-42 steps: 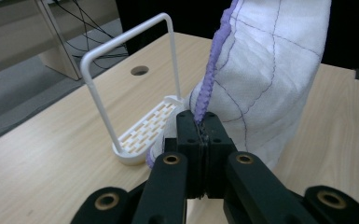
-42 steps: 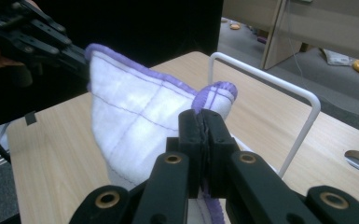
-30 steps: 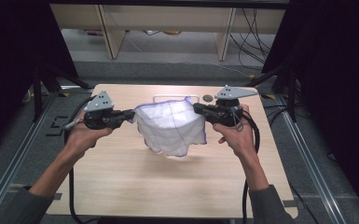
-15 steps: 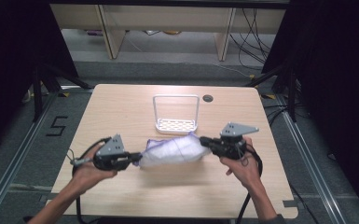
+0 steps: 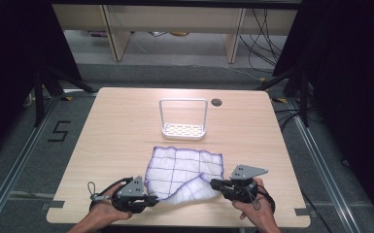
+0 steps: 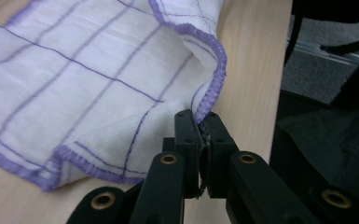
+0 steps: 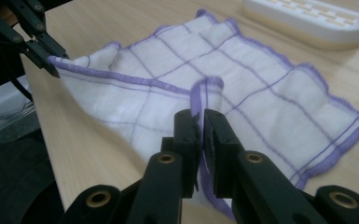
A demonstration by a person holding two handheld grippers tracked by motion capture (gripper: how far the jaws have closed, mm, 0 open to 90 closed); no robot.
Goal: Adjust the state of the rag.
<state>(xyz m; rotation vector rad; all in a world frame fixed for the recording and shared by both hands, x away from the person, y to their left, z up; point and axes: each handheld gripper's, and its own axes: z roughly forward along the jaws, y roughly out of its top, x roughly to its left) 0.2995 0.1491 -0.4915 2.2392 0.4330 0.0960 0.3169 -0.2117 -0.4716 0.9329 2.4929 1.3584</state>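
Fingers of left gripper point(image 5: 151, 199) and right gripper point(image 5: 213, 183) clamp the cloth's point(image 5: 184, 167) near corners, likely to spread it flat on the counter point(image 5: 121, 126).

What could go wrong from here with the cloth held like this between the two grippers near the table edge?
Both grips are thin. The left gripper pinches only the purple hem of the cloth, and the right gripper also holds just a hem fold, so a tug could pull either corner free.

The near side of the cloth sits close to the table edge, and a released corner might droop over it.

Pulling unevenly may wrinkle the half already lying flat.
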